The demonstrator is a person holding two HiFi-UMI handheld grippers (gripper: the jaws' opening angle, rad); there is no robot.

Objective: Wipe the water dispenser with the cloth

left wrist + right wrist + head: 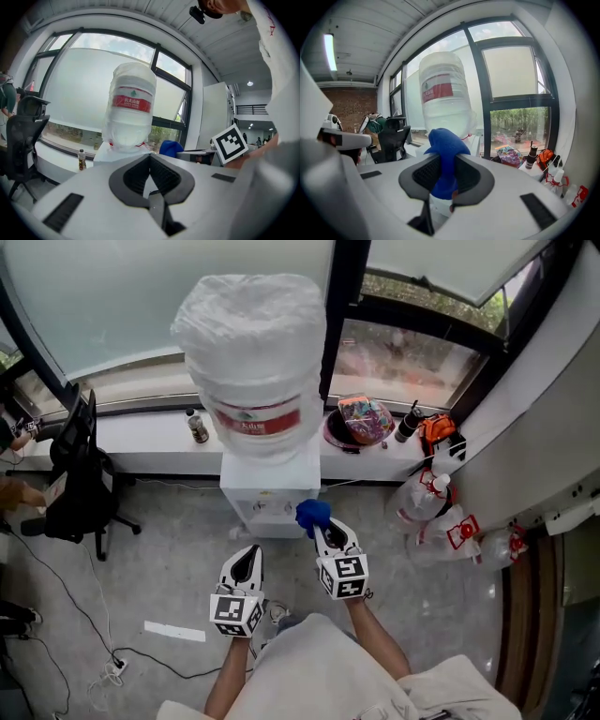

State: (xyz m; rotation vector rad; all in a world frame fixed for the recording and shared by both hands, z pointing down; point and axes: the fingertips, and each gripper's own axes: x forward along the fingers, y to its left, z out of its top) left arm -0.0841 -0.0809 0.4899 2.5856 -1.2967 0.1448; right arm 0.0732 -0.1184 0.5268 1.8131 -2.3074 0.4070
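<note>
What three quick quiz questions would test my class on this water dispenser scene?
1. True or false: the right gripper is shut on the blue cloth.
2. What does the left gripper hold between its jaws? A) a cloth B) a cup C) nothing
3. Fill in: in the head view, the small bottle on the windowsill stands to the ____ of the water dispenser.

Key: 1 true; 2 C; 3 left.

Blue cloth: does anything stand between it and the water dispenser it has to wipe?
Nothing visible does. The right hand-held gripper grips the blue cloth close beside the water dispenser, at its front corner, with no object between them.
</note>
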